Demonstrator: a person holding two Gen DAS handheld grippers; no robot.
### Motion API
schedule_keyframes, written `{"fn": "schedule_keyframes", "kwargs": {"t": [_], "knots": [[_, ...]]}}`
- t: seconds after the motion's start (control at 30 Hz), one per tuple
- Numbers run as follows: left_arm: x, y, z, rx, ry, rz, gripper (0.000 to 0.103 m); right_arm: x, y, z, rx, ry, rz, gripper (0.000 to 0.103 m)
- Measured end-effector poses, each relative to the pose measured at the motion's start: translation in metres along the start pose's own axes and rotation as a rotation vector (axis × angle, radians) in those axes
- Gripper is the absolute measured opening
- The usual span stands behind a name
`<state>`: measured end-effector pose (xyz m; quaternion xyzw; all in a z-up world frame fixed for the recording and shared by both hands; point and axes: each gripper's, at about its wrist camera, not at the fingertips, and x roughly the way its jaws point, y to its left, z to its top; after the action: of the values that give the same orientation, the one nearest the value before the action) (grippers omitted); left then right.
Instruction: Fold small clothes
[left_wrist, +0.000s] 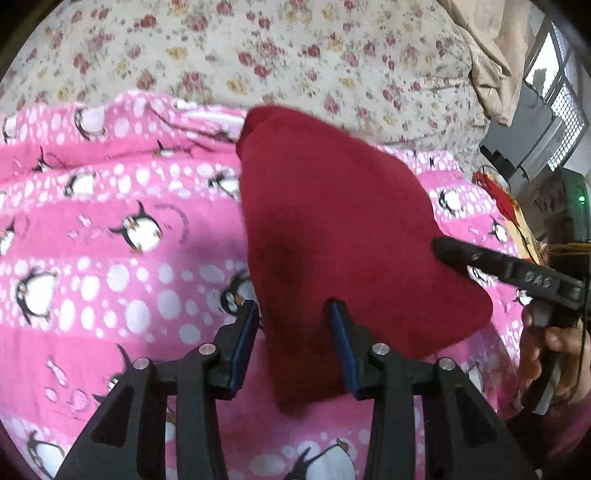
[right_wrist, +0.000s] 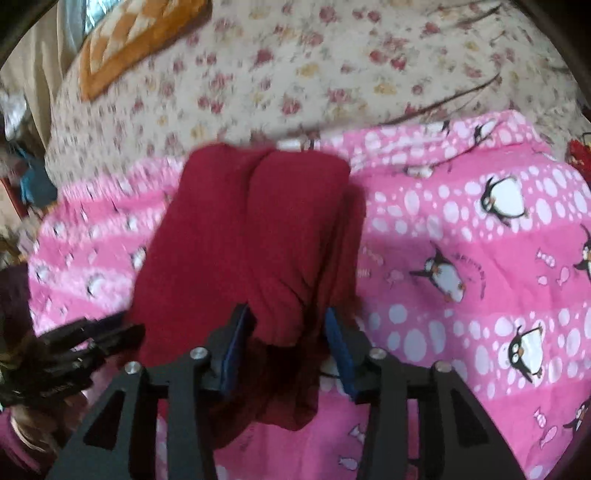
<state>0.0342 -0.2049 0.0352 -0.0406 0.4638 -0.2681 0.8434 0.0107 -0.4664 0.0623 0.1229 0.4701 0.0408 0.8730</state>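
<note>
Now | knit red garment (right_wrist: 240, 236) folded oblong | pink penguin fleece blanket (right_wrist: 461, 240) w/ creases

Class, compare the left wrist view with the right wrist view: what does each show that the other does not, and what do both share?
Left wrist only: a window with a grille and a green light at the right edge.

Right wrist only: an orange checked pillow at the top left.

Both: the dark red garment on the pink penguin blanket over a floral sheet, with each tool, left and right, open above it.
</note>
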Motion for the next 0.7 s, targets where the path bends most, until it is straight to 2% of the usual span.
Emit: {"fn": "schedule_keyframes", "kwargs": {"t": [0.07,0.1,0.13,0.3,0.37,0.5,0.7], "knots": [[-0.002,0.006,0.007,-0.031,-0.023,-0.016,0.023,-0.010,-0.003,0.004,0.032,-0.055,0.018,0.064],[0.000,0.008,0.009,-0.050,-0.025,-0.030,0.026,-0.008,-0.006,0.006,0.055,-0.072,0.041,0.079],[0.003,0.012,0.012,-0.077,-0.022,-0.050,0.032,-0.005,-0.011,0.007,0.082,-0.080,0.074,0.085],[0.026,0.020,0.019,-0.150,0.018,-0.120,0.035,0.037,-0.019,0.008,0.111,0.017,0.085,0.086],[0.030,0.019,0.021,-0.150,0.011,-0.127,0.041,0.047,-0.023,0.008,0.137,0.016,0.129,0.086],[0.039,0.018,0.023,-0.154,0.019,-0.140,0.047,0.065,-0.026,0.011,0.163,0.022,0.181,0.086],[0.041,0.017,0.023,-0.146,0.020,-0.132,0.048,0.071,-0.020,0.016,0.161,0.022,0.168,0.086]]}}
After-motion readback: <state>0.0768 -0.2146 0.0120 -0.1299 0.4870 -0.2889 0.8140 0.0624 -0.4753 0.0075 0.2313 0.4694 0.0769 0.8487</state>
